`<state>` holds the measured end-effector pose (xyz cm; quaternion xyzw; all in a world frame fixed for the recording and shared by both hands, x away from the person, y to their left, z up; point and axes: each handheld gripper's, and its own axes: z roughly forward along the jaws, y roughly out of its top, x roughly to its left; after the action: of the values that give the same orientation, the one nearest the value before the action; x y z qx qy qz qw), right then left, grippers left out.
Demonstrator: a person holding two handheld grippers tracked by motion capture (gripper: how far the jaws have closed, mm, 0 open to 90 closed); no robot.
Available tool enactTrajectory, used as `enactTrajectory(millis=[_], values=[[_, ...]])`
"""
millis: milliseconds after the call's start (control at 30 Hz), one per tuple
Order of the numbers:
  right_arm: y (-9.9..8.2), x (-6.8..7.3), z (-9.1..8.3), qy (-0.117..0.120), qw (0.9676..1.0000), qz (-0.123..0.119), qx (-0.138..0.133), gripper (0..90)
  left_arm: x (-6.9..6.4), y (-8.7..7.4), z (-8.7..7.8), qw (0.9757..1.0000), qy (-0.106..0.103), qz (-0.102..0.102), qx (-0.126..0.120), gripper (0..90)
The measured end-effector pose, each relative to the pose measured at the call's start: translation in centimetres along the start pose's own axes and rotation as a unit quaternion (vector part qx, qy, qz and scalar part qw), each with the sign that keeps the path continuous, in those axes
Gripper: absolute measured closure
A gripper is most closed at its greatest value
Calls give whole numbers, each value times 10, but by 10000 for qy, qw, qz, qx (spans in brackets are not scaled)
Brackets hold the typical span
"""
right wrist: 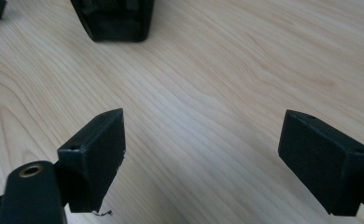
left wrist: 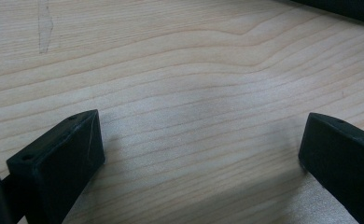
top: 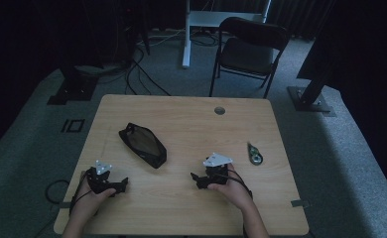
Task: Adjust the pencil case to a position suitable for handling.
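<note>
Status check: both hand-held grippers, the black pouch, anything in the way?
Left hand-held gripper open, right hand-held gripper open, both low over table. Black pouch untouched. Tape dispenser off right.

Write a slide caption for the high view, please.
Two open hand-held claws rest on a light wooden table near a black mesh pouch.

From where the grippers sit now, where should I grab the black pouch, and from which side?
Probably across its narrow width near the end closest to the person, coming from above with the left gripper, which looks nearest. The black pouch lies flat and slantwise on the table, long and slim, so open jaws should span its short side.
</note>
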<state>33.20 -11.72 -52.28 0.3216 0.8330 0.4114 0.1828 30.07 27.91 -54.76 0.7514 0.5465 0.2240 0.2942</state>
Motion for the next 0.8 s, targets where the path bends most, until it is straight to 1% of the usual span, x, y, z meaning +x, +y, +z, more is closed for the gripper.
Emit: enactTrajectory(millis=[167, 267, 400, 600, 800], values=[[10, 11, 8, 82, 9999, -59, -71, 147, 0, 0, 0, 10000, 0, -2, 0, 3], [14, 17, 13, 159, 9998, -111, -54, 165, 0, 0, 0, 10000, -1, -3, -1, 3], [20, 24, 19, 221, 9996, -168, -78, 164, 0, 0, 0, 10000, 0, -4, -2, 3], [31, 34, 28, 264, 9993, -115, -218, 164, 0, 0, 0, 10000, -1, -4, -2, 3], [42, 44, 36, 309, 9986, -143, -397, 165, 0, 0, 0, 10000, -3, -8, -3, 3]])
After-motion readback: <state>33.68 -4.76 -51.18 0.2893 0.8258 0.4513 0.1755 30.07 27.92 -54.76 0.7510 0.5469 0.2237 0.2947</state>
